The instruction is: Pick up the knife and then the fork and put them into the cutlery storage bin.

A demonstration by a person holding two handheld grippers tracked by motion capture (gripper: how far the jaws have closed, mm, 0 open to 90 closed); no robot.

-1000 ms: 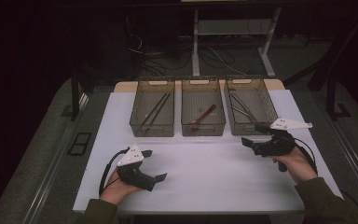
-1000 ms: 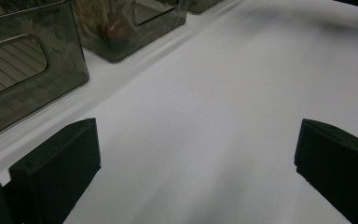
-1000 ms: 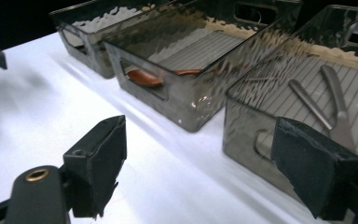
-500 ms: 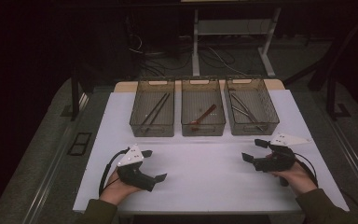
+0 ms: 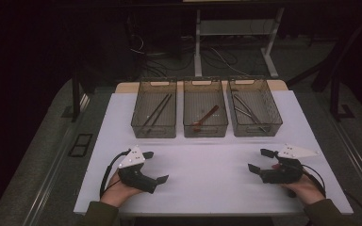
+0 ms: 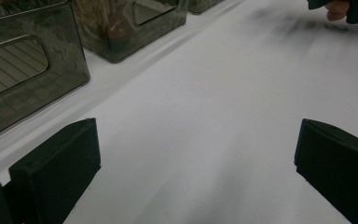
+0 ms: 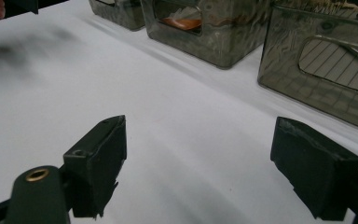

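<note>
The white surface (image 5: 207, 188) fills the middle of the frame. 3 smoky clear bins sit in a row across its upper part — left bin (image 5: 154, 114), middle bin (image 5: 205, 113), right bin (image 5: 254, 112). Lower left, the left tool (image 5: 155, 167) rests on the surface, jaws wide, gripping nothing. Lower right, the right tool (image 5: 259, 161) — jaws equally spread and empty.
</note>
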